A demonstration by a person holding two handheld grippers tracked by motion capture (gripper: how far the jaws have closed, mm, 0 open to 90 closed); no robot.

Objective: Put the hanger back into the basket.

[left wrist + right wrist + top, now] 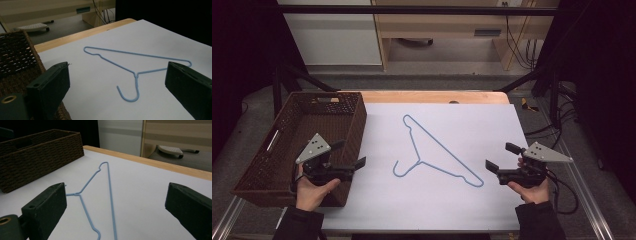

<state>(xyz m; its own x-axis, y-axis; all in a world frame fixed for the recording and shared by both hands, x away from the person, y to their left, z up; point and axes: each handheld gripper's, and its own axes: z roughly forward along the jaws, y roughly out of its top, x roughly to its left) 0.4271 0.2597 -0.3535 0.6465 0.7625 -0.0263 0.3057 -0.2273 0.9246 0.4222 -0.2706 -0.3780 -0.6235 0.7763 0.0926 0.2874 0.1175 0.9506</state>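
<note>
On the white sheet, mid-table, blue wire hanger [437,152] lies flat, untouched. Left gripper [348,159] and right gripper [501,158] flank it, jaws wide, empty. Wicker basket [262,165] at left. Nothing begun yet.

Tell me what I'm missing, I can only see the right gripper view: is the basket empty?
Observer: Yes, the high view looks down into the brown basket and nothing lies inside.
Operator: Where is the other gripper?
Observer: The left gripper hovers beside the basket's near right corner, jaws open, holding nothing.
Operator: I can't see the hanger's hook. Which way does it point?
Observer: The blue hanger lies flat on the white sheet, its hook curling toward the left gripper's side.
Operator: And my own gripper?
Observer: The right gripper sits at the sheet's right edge, jaws open, off the hanger.
</note>
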